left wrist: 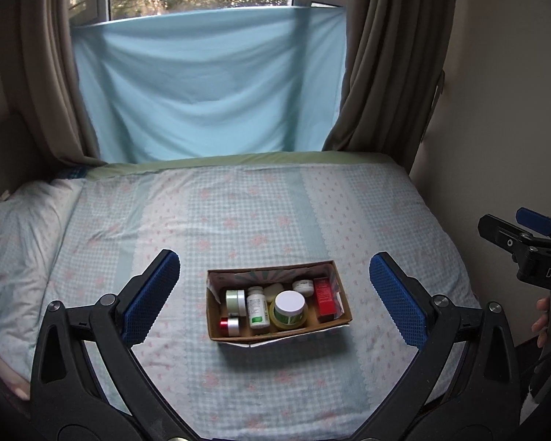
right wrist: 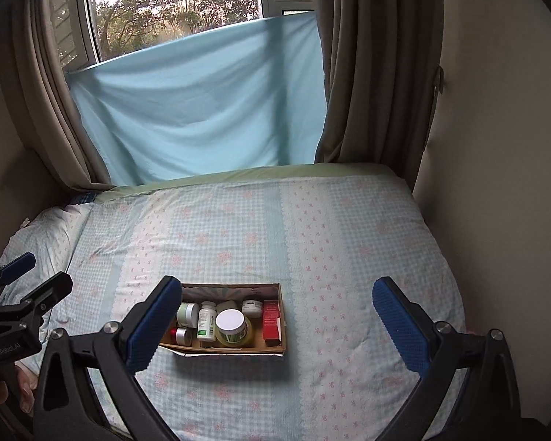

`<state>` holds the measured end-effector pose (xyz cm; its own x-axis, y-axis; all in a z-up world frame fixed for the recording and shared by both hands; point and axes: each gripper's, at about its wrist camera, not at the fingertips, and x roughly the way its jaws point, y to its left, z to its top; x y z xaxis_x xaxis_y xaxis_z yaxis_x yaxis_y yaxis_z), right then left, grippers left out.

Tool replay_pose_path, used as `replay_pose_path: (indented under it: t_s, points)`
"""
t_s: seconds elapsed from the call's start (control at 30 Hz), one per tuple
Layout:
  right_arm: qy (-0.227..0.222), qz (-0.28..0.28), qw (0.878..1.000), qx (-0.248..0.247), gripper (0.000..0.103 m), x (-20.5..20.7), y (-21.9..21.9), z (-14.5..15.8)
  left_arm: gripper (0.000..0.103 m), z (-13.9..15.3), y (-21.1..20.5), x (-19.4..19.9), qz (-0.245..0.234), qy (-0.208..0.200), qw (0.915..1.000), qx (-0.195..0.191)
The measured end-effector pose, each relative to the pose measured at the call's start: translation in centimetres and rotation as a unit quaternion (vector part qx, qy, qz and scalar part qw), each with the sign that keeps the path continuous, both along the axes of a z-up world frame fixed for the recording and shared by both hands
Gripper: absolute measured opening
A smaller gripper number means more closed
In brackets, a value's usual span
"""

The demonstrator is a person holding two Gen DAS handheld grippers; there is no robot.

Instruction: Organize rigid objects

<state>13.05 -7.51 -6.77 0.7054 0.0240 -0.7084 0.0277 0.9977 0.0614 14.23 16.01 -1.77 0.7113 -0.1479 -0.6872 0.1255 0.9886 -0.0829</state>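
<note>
A cardboard box [left wrist: 343, 316] sits on the bed and also shows in the right wrist view [right wrist: 283, 316]. It holds a yellow jar with a white lid [left wrist: 289, 309] [right wrist: 233, 327], a white pill bottle [left wrist: 258, 305] [right wrist: 206, 320], a red carton [left wrist: 324, 297] [right wrist: 271, 319], a green-and-white jar [left wrist: 235, 302], a small red-and-silver jar [left wrist: 230, 325] and a small white jar [left wrist: 303, 286]. My left gripper [left wrist: 275, 275] is open and empty, above the box's near side. My right gripper [right wrist: 277, 297] is open and empty, to the right of the box.
The bed [left wrist: 238, 213] has a checked blue sheet with pink flowers. A pillow [left wrist: 22, 228] lies at the left. A light blue cloth [left wrist: 209, 88] hangs over the window between brown curtains [left wrist: 385, 55]. A wall [right wrist: 496, 147] borders the bed's right side.
</note>
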Motion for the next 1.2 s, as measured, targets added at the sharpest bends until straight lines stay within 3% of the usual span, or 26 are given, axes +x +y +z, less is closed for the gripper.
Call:
replay_pose_path:
  t_s: [0.5,1.2]
  points:
    - [-0.07,0.009,0.997,-0.008,0.103,-6.9,-3.9,1.3,0.103,2.4,-4.2,-8.9,0.039,-0.093,0.9949,-0.001]
    - [-0.098,0.008,0.995,-0.017,0.103,-10.1,-2.9,2.1,0.103,2.8,-3.7,-11.9,0.043,-0.108,0.9932,0.002]
